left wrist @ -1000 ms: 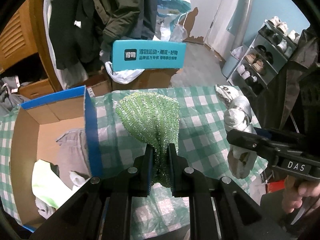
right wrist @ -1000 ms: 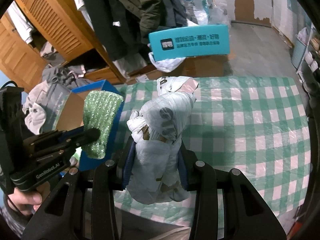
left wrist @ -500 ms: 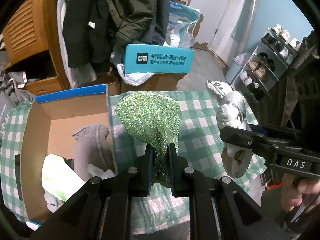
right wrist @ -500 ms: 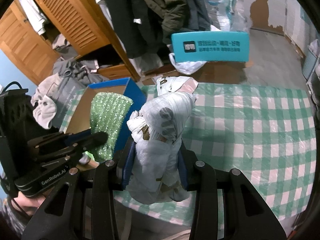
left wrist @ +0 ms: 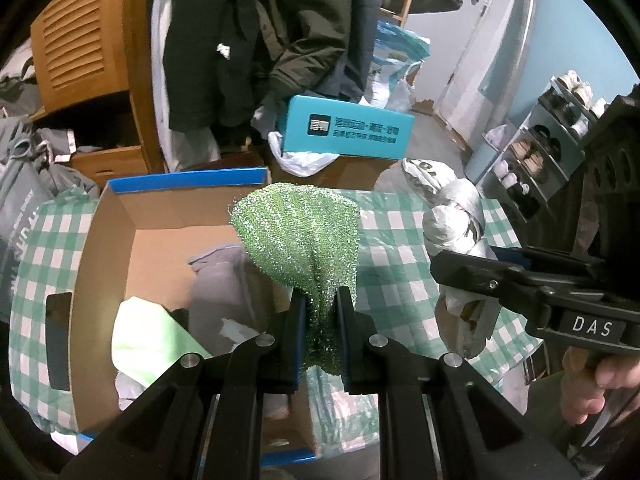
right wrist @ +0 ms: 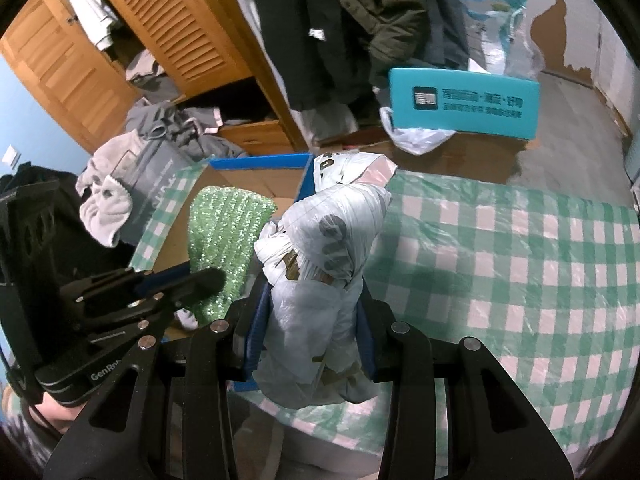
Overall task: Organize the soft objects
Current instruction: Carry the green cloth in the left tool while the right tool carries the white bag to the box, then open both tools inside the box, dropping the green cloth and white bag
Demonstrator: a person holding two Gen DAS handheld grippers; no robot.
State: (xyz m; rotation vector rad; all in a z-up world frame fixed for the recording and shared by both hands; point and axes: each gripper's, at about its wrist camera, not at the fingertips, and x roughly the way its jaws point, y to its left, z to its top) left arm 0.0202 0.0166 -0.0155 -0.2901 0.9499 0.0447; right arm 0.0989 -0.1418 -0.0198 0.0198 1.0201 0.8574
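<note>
From my left wrist, my left claw (left wrist: 320, 328) pinches a green scrubbing cloth (left wrist: 298, 236), which fans out above the inner edge of the open cardboard box (left wrist: 100, 240). The box sits on the checked counter (left wrist: 400, 272) and holds a grey garment (left wrist: 224, 284) and a pale green cloth (left wrist: 148, 340).

From my right wrist, my right claw (right wrist: 308, 336) is clamped on a knotted white plastic bag (right wrist: 328, 248), lifted over the counter (right wrist: 520, 264) just beside the box (right wrist: 260, 162). My left claw (right wrist: 200, 280) carries the green cloth (right wrist: 224, 236) over the box.
</note>
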